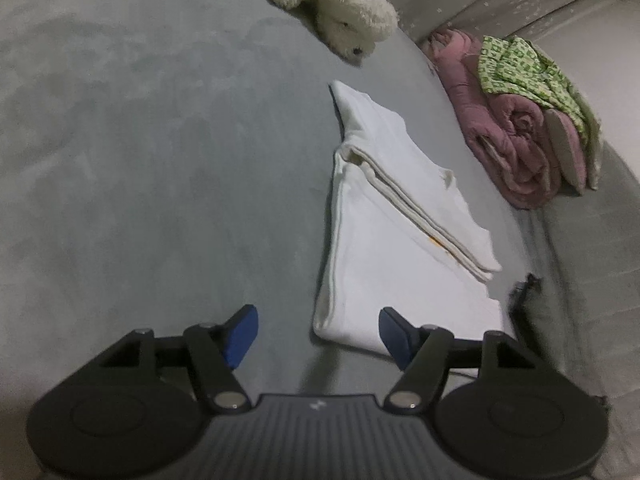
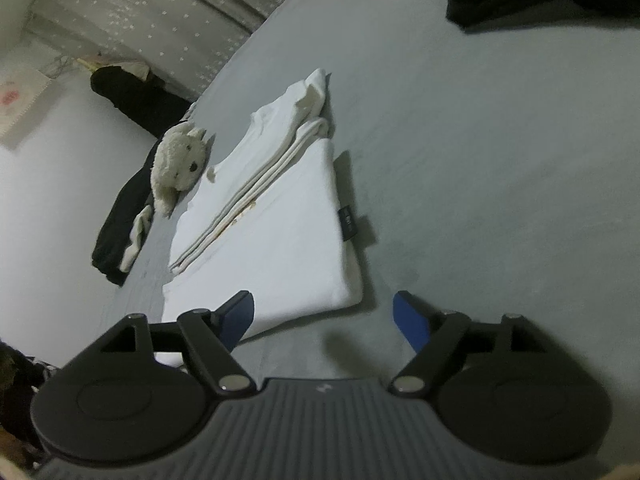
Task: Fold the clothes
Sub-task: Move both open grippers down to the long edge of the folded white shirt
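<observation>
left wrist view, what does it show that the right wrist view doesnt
Only the left wrist view: a rolled pink blanket with a green patterned cloth on it. Only the right wrist view: black clothing beside the bed and a small dark tag at the garment's edge. Both: the folded white garment, the plush toy, the grey bed cover.

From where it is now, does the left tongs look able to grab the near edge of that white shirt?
Probably yes. The left tongs are open with nothing between them, and the shirt lies just ahead on the bed, its near corner beside the right pad. Nothing blocks the way.
</observation>
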`<state>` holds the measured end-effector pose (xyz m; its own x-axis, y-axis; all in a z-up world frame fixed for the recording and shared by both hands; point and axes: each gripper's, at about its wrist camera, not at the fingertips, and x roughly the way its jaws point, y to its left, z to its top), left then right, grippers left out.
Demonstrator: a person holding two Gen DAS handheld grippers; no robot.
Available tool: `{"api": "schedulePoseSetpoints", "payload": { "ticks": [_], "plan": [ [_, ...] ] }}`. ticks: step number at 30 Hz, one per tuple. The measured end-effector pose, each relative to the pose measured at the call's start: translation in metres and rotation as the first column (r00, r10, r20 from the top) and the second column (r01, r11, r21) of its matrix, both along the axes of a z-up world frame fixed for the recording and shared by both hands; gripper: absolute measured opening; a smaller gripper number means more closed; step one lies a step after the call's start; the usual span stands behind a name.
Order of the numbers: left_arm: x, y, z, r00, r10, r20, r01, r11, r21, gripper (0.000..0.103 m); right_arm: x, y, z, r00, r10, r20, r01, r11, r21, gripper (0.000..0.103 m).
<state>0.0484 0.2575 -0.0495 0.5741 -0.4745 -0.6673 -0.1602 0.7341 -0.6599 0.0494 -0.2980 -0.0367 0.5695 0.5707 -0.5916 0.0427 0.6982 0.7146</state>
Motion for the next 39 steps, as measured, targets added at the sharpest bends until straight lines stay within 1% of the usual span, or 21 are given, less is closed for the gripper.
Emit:
{"api": "schedulePoseSetpoints", "payload": {
  "ticks": [4,9,20,24,32,34,37,39],
  "plan": [
    [0.004,0.001,-0.006,1.000,-0.009,-0.006,0.009,0.999,-0.049,0.066,0.004,0.005,-0.001,0.999,0.033,0.006,-0.033,0.999,0.000,0.081],
    [0.011,-0.008,-0.007,0.999,-0.046,0.004,0.046,0.998,-0.043,0.066,0.011,0.009,-0.005,0.999,0.048,0.017,-0.048,0.999,0.014,0.081],
    [0.027,-0.023,-0.013,0.996,-0.090,0.003,0.090,0.991,-0.103,0.066,0.021,0.017,-0.006,0.999,0.033,0.043,-0.034,0.999,0.024,0.081],
    [0.030,-0.030,-0.012,0.995,-0.097,0.005,0.097,0.991,-0.093,0.066,0.025,0.022,-0.008,0.998,0.028,0.059,-0.031,0.998,0.046,0.081],
    [0.025,-0.033,-0.012,0.997,-0.070,0.031,0.073,0.993,-0.098,0.066,0.027,0.029,-0.010,0.996,0.014,0.091,-0.020,0.998,0.064,0.081],
    [0.024,-0.035,-0.013,0.997,-0.062,0.040,0.065,0.994,-0.092,0.065,0.027,0.028,-0.010,0.996,0.006,0.092,-0.012,0.997,0.070,0.079],
    [0.023,-0.037,-0.012,0.998,-0.050,0.043,0.053,0.996,-0.073,0.058,0.026,0.026,-0.011,0.996,-0.008,0.090,0.002,0.997,0.073,0.074],
    [0.022,-0.038,-0.011,0.998,-0.042,0.039,0.045,0.997,-0.058,0.049,0.026,0.026,-0.011,0.996,-0.014,0.089,0.008,0.998,0.070,0.072]
  ]
}}
